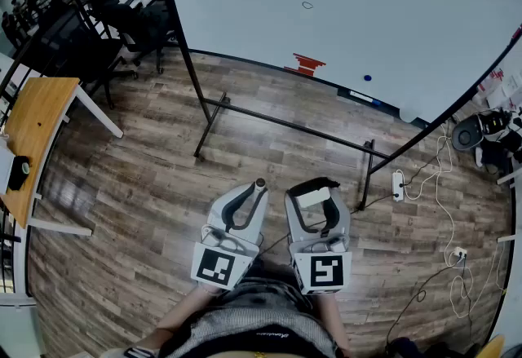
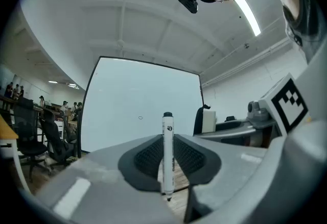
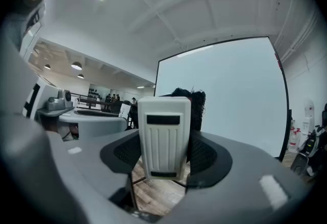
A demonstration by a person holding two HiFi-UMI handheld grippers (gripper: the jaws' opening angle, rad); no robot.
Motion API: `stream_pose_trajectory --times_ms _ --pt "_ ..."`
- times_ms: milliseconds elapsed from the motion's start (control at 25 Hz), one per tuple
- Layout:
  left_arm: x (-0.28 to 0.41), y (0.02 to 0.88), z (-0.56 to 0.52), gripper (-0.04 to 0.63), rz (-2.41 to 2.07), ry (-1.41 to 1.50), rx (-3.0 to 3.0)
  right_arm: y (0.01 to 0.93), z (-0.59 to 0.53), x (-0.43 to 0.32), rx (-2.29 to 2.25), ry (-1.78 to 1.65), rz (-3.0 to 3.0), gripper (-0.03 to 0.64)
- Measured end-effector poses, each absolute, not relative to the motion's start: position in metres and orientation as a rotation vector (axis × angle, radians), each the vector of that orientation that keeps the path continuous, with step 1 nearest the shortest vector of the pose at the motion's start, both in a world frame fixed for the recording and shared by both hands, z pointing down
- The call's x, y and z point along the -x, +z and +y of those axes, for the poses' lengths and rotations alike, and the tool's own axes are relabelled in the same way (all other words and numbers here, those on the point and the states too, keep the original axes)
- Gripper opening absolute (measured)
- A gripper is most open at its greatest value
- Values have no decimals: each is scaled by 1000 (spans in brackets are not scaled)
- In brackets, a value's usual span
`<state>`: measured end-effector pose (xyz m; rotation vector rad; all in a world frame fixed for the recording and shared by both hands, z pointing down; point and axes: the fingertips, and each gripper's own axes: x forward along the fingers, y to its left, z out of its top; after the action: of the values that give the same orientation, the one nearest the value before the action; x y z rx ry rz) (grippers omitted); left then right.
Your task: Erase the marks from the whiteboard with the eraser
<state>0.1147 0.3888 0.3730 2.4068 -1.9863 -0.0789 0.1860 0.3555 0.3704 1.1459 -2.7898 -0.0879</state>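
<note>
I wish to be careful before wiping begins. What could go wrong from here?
1. The mark on the whiteboard is small and faint, so the eraser in the right gripper might miss it.
2. The left gripper holds a marker; if it touches the board, it may add new marks.
3. The board stands some way ahead; the stand's low bar and the floor cables could trip a step forward.

The person holds both grippers low, side by side and close to the body, jaws pointing forward. The left gripper (image 1: 254, 188) clamps a marker (image 2: 167, 159), and the right gripper (image 1: 315, 186) clamps an eraser (image 3: 163, 136).
</note>
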Motion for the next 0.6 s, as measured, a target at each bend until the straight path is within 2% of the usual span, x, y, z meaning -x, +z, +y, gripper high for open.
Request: stream_pose_trajectory --times_ms 600 --pt "-98 378 391 74 -1892 -93 -2458 377 364 -153 -1138 -52 -2821 255"
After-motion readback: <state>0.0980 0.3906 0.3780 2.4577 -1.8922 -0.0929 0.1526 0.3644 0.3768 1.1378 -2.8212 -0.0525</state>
